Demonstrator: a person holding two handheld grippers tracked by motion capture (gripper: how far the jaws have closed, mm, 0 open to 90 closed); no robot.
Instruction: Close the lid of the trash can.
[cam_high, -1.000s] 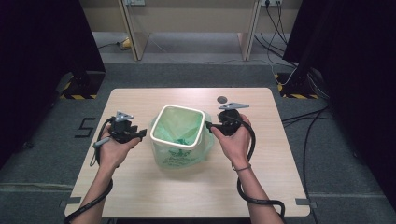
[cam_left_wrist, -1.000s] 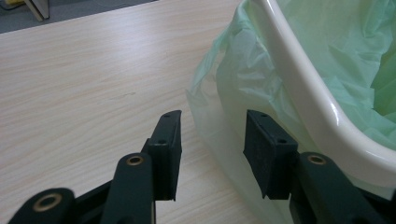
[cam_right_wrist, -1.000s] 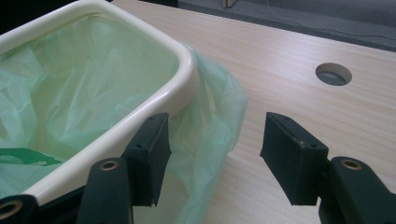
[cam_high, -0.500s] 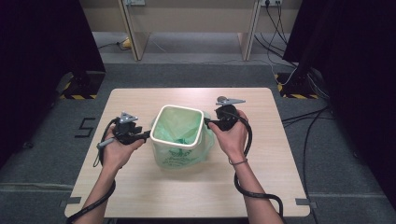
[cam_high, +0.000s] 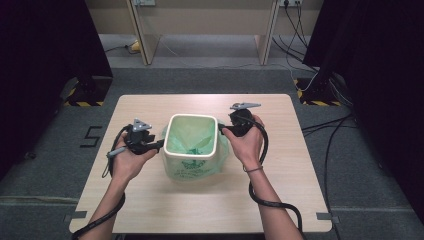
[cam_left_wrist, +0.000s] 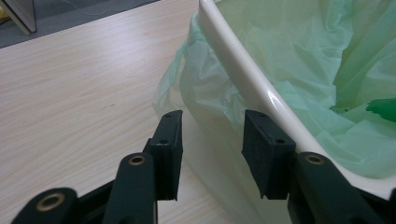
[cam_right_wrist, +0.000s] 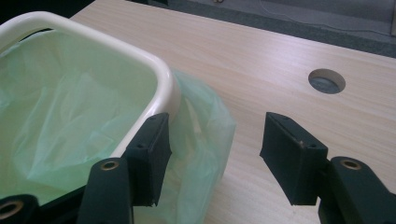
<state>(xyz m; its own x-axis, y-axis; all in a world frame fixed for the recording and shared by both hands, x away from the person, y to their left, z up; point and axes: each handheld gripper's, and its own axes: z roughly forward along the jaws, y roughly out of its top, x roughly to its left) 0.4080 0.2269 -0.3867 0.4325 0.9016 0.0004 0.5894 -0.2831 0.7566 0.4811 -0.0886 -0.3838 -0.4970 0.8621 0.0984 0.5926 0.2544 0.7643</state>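
A white bin (cam_high: 216, 136) lined with a pale green bag (cam_high: 190, 137) stands in the middle of the wooden table (cam_high: 285, 175). My left gripper (cam_high: 161, 145) is at the bin's left side, just under the rim. In the left gripper view the left gripper (cam_left_wrist: 212, 154) is open, with the bag's overhanging film (cam_left_wrist: 205, 102) between its jaws below the rim (cam_left_wrist: 243, 65). My right gripper (cam_high: 221, 129) is at the bin's right rim. In the right gripper view the right gripper (cam_right_wrist: 219, 154) is open, astride the bag's overhang (cam_right_wrist: 205, 121), one jaw beside the rim (cam_right_wrist: 154, 79).
A round cable hole (cam_right_wrist: 327, 80) lies in the tabletop beyond the right gripper. A cable (cam_high: 275, 205) trails from the right hand over the table's near edge. Desk legs and loose wires stand on the grey floor behind the table.
The left gripper has edged a little closer to the bin's left side, and the right hand has shifted slightly along the right rim. The bin has stayed put.
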